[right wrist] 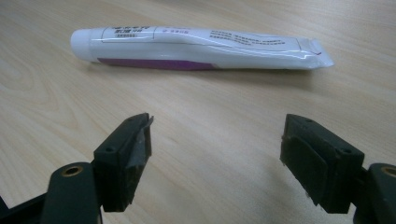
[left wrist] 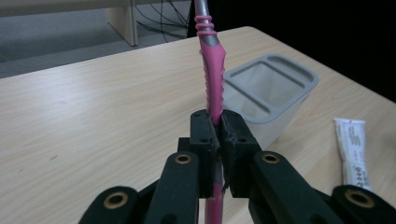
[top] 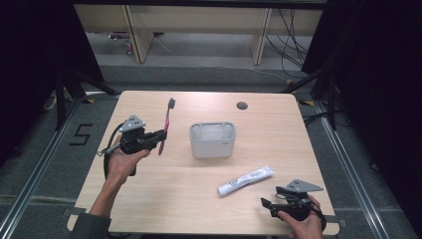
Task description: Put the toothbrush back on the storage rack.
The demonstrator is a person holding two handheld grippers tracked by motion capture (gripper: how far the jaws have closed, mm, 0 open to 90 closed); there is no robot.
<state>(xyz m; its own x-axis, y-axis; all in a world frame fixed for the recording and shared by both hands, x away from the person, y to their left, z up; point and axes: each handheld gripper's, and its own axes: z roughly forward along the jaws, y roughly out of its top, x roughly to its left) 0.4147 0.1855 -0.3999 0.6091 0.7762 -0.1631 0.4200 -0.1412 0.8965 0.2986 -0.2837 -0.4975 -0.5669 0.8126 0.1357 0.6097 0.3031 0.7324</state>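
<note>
A pink toothbrush (top: 165, 125) with a dark bristle head stands nearly upright above the table's left side, and my left gripper (top: 160, 135) is shut on its handle. In the left gripper view the pink handle (left wrist: 212, 79) rises from between the pressed pads. A grey two-compartment holder (top: 212, 140) sits at the table's middle, to the right of the brush; the left gripper view shows the holder (left wrist: 275, 88) open-topped. A white toothpaste tube (top: 246, 180) lies flat at the front right. My right gripper (top: 266, 206) is open just in front of the tube (right wrist: 196, 46), apart from it.
The wooden table (top: 149, 199) has a round cable hole (top: 242, 105) near its far edge. Beyond the table stand wooden furniture legs and loose cables on the floor. Black curtains hang at both sides.
</note>
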